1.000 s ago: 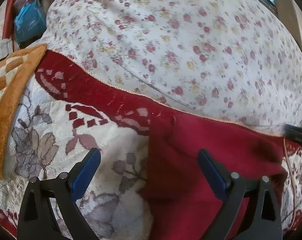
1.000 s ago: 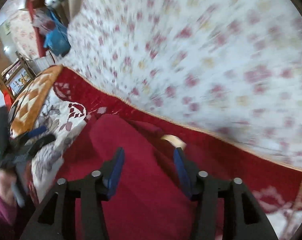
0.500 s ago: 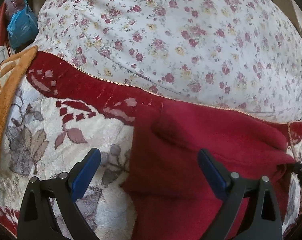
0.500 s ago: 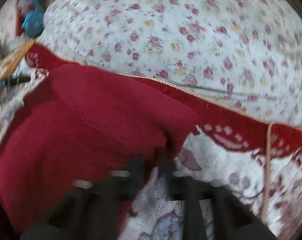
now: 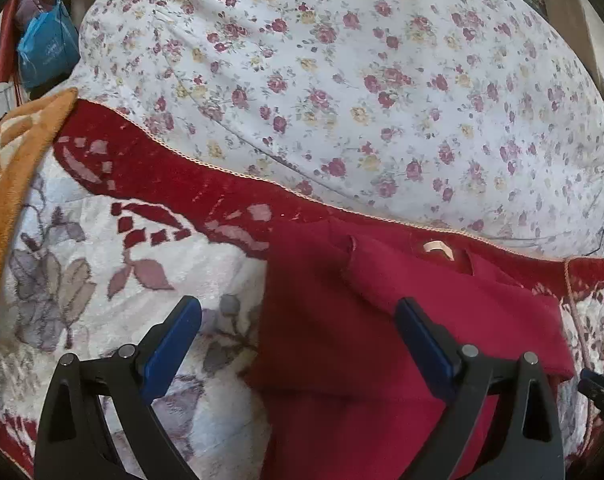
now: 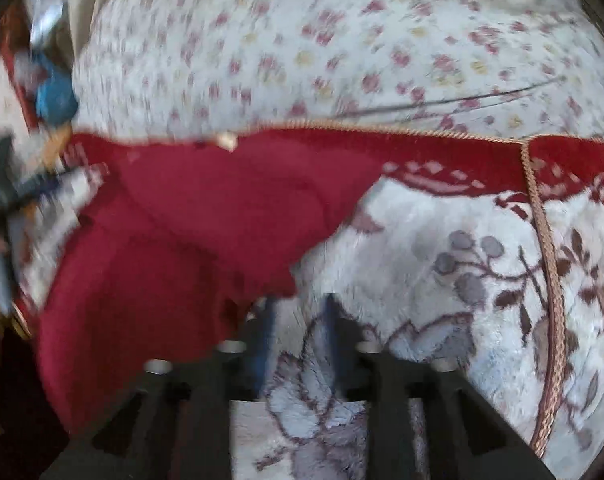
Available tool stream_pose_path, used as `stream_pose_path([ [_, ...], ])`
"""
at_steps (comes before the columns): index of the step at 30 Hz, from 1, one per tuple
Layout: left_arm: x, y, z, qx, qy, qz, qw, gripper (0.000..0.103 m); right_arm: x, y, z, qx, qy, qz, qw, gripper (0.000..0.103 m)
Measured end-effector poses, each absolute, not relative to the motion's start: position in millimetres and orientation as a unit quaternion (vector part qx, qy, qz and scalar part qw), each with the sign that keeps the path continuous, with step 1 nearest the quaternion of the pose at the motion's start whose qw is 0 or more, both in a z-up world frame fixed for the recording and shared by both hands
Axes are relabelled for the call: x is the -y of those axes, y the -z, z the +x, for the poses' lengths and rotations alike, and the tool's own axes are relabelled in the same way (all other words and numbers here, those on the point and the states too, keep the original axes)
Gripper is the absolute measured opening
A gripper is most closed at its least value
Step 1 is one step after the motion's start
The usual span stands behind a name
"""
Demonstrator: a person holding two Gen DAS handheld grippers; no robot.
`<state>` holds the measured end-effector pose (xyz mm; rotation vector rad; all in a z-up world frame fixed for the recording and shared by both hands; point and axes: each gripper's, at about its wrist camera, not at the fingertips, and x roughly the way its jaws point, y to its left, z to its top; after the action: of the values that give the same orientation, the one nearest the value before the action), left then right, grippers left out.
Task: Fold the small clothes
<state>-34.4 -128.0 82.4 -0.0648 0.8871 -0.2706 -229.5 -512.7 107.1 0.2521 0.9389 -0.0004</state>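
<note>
Dark red knit garment [image 5: 401, 340] lies partly folded on the patterned plush blanket [image 5: 82, 240], near its red far border. Left tool [image 5: 298, 344] hovers wide open over it. Right tool [image 6: 298, 320] is opening, nothing between its jaws, beside the hem, likely repositioning.

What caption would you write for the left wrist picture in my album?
Open left hand-held gripper hovers over a red garment lying on a flowered blanket, beside a rose-print quilt.
</note>
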Motion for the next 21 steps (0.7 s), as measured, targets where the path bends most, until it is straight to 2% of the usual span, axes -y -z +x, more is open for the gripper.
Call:
stream_pose_path([
  [5, 147.6, -71.0, -13.3, -0.451, 0.143, -0.045, 0.88, 0.097, 505.0, -115.6, -231.5, -0.428, -0.009, 0.143, 0.892, 0.053],
  [11, 184.8, -45.7, 4.7, -0.482, 0.162, -0.016, 0.861, 0.097, 500.1, -106.6, -228.7, -0.432, -0.029, 0.164, 0.887, 0.053],
  [12, 189.1, -40.5, 6.3, -0.487, 0.161, -0.009, 0.859, 0.092, 501.6, -106.5, -228.5, -0.43, -0.029, 0.167, 0.887, 0.055],
  [14, 196.3, -31.0, 11.1, -0.496, 0.157, 0.001, 0.854, 0.07, 504.6, -106.9, -228.9, -0.427, -0.029, 0.176, 0.887, 0.055],
  [16, 196.7, -29.5, 13.7, -0.494, 0.158, -0.005, 0.855, 0.031, 506.2, -106.7, -229.2, -0.425, -0.025, 0.178, 0.887, 0.055],
  [17, 195.2, -32.3, 14.1, -0.491, 0.163, -0.013, 0.855, 0.022, 506.6, -106.7, -229.6, -0.424, -0.021, 0.177, 0.888, 0.055],
  [19, 187.9, -42.7, 11.0, -0.49, 0.184, -0.045, 0.851, 0.015, 509.8, -106.6, -230.3, -0.422, -0.014, 0.182, 0.888, 0.057],
  [21, 183.1, -58.8, 2.0, -0.477, 0.2, -0.061, 0.853, 0.015, 514.3, -106.8, -229.1, -0.418, -0.005, 0.192, 0.888, 0.062],
])
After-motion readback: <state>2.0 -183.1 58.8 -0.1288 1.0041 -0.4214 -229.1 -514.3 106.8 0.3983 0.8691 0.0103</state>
